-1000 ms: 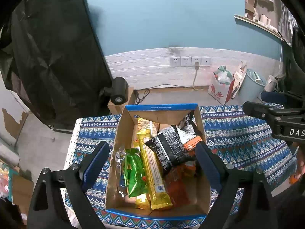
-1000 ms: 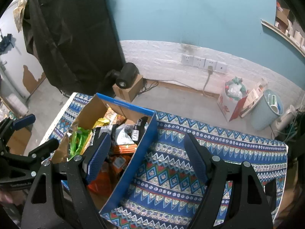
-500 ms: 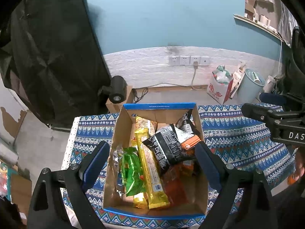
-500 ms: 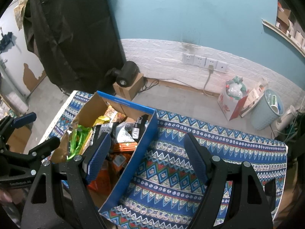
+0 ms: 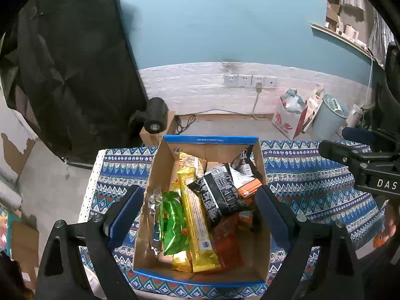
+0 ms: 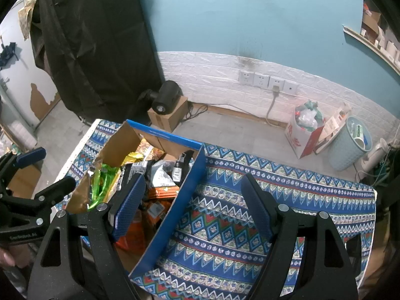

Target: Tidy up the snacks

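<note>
Both the left gripper [image 5: 200, 207] and right gripper [image 6: 193, 200] hang with fingers spread, empty, above the snack box [image 5: 210, 141].

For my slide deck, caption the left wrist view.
Open left hand-held gripper poised over a snack-filled cardboard box on a patterned tablecloth.

open blue-rimmed cardboard box [image 5: 160, 175] on the patterned tablecloth, crammed with snack packets [image 5: 220, 195]: green, yellow, black, orange

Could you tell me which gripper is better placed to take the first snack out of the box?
Left: the left gripper hangs open, centred over the box; the right gripper straddles its blue side wall.
</note>
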Motion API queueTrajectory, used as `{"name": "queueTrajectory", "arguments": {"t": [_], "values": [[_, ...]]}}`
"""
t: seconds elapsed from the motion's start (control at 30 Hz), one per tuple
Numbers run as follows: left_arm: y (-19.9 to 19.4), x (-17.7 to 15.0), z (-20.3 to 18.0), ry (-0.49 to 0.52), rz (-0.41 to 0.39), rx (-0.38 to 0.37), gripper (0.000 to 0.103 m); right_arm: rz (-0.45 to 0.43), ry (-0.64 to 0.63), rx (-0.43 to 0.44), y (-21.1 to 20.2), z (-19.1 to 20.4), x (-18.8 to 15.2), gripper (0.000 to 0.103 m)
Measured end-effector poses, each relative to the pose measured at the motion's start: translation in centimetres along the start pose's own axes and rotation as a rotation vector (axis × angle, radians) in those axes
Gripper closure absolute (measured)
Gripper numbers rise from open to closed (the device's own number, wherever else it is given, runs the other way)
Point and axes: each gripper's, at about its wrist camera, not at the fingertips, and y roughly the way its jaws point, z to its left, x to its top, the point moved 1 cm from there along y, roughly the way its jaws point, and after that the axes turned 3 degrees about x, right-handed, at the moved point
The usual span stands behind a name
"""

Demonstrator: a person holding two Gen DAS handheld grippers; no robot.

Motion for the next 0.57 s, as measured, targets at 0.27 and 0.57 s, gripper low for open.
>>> {"name": "queueTrajectory", "arguments": {"t": [0.27, 0.57], "values": [[-0.13, 0.01, 0.10, -0.007, -0.003, 0.010, 0.010, -0.002, -0.001, 0.000, -0.04, -0.13, 0.01, 0.025], [-0.23, -0.08, 0.10, -0.010, -0.010, 0.014, 0.010, -0.002, -0.001, -0.001, -0.19, -0.17, 0.01, 0.025]]}}
